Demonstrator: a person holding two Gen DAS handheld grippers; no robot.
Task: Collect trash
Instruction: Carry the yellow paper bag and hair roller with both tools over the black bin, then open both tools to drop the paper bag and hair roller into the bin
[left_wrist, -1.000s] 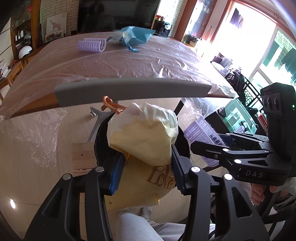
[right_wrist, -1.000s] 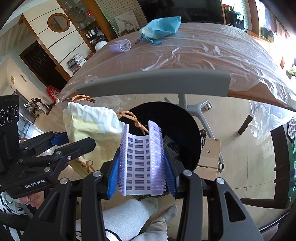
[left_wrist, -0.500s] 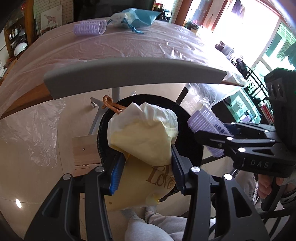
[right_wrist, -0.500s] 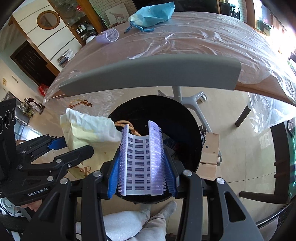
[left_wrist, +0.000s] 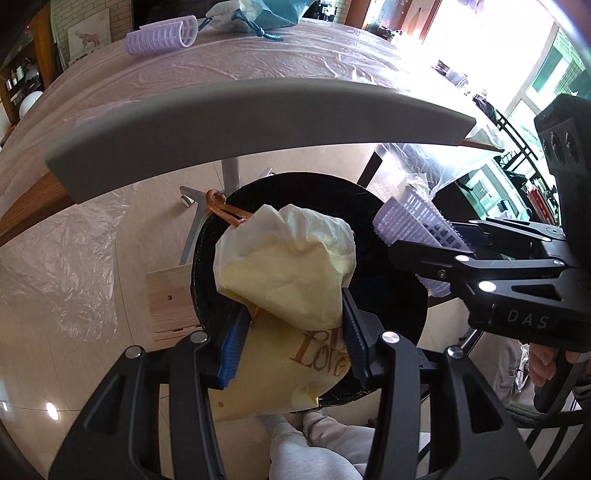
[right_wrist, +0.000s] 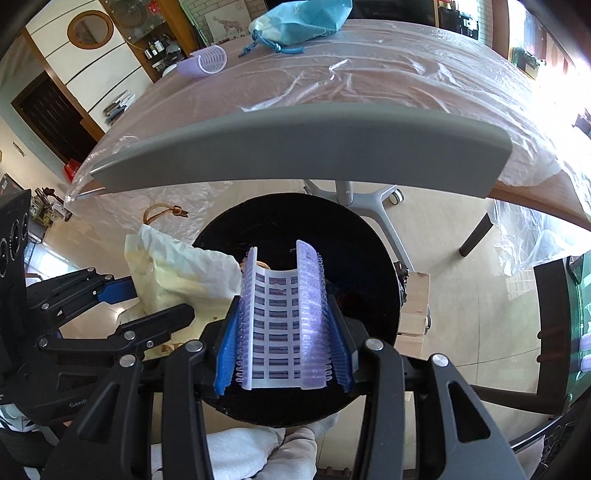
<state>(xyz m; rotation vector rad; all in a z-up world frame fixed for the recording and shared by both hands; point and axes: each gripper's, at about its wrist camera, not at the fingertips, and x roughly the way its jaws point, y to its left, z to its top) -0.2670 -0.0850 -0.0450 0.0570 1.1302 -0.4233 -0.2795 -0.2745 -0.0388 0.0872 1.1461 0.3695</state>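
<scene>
My left gripper (left_wrist: 291, 328) is shut on a cream drawstring bag (left_wrist: 284, 266) with an orange cord, held over the black round bin (left_wrist: 391, 295). My right gripper (right_wrist: 282, 345) is shut on a purple hair roller (right_wrist: 282, 317) and holds it above the same bin (right_wrist: 354, 251). The right gripper and its roller (left_wrist: 417, 225) show at the right of the left wrist view. The left gripper and the bag (right_wrist: 177, 273) show at the left of the right wrist view. A second purple roller (left_wrist: 160, 35) and a blue drawstring bag (right_wrist: 299, 18) lie on the far side of the table.
A grey chair back (right_wrist: 295, 147) arches just beyond the bin. The table (right_wrist: 369, 74) is covered in clear plastic sheet. A wooden box (left_wrist: 168, 291) stands on the floor beside the bin. A dark chair (right_wrist: 554, 325) is at the right.
Both grippers have moved forward and down over the bin, so the bin mouth sits more centred under the bag and the roller. Both stay shut on their loads.
</scene>
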